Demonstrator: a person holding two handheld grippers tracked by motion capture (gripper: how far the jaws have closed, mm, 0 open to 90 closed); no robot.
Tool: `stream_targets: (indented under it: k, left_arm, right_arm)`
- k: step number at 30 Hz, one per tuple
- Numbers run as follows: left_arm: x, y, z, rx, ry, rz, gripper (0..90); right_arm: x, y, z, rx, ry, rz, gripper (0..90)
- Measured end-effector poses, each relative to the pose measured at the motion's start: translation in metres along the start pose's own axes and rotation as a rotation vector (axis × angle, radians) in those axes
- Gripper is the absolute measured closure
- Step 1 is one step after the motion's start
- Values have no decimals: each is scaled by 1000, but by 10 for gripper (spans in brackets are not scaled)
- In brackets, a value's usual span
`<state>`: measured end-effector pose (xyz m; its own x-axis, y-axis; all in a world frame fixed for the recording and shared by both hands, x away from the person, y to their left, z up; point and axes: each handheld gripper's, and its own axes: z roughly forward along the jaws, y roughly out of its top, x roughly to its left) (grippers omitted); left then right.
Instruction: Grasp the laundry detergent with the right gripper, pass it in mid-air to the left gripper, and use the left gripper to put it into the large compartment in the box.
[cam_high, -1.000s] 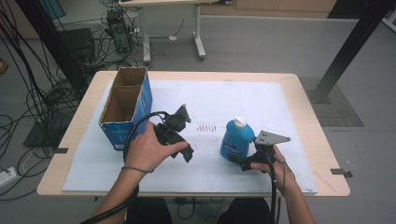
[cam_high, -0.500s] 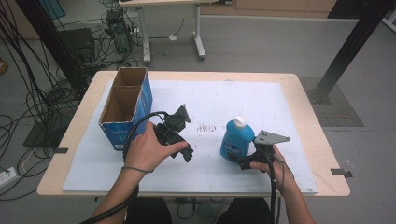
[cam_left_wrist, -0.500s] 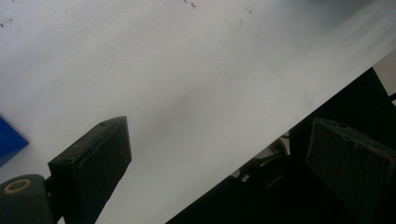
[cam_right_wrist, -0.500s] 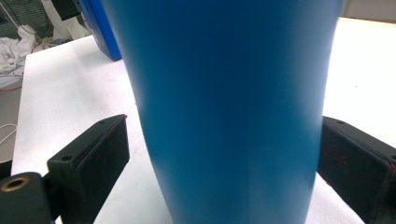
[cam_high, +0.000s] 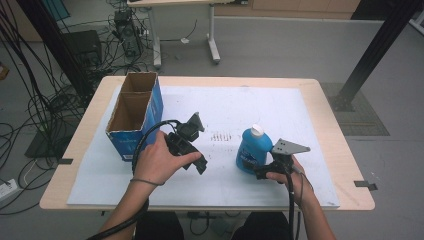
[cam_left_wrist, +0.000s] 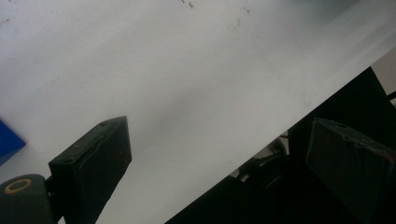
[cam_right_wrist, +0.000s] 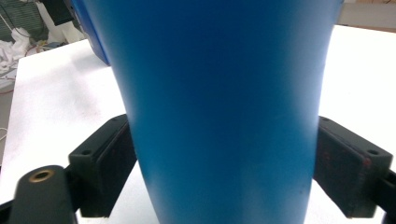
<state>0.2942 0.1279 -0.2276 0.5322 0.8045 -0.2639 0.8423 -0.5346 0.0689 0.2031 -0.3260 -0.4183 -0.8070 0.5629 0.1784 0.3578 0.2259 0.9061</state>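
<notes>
High view, table: wooden tabletop (cam_high: 330, 115) with a white sheet (cam_high: 250, 100) over most of it.
Box: open cardboard box (cam_high: 134, 115) with blue sides, upright near the left edge of the sheet, split into two compartments, both open at the top.
Bottle: blue bottle (cam_high: 252, 150) with a white cap, upright toward the near right part of the sheet; a few small dark marks on the sheet just left of it.
Right gripper: right gripper (cam_high: 261, 170) held low by the right hand (cam_high: 285, 172) near the near edge, grey three-cornered plate on top, its jaws reaching in at the bottle's base.
Right gripper view: the bottle's blue body (cam_right_wrist: 224, 102) stands between the two black jaws, both pads against its sides; clamped on the bottle.
Left gripper: left gripper (cam_high: 200, 162) held by the left hand (cam_high: 160, 160) between box and bottle, tilted, above the sheet, cable looping back toward the box.
Left gripper view: jaws spread wide apart, nothing between them, white sheet and its near edge beyond; a blue corner at the left edge.
</notes>
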Motion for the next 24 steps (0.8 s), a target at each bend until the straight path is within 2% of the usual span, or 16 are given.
stream_targets:
  k: [24]
  left_arm:
    - [0, -1, 0, -2, -2, 0, 71]
  right_arm:
    - [2, -3, 3, -19, -2, -6, 252]
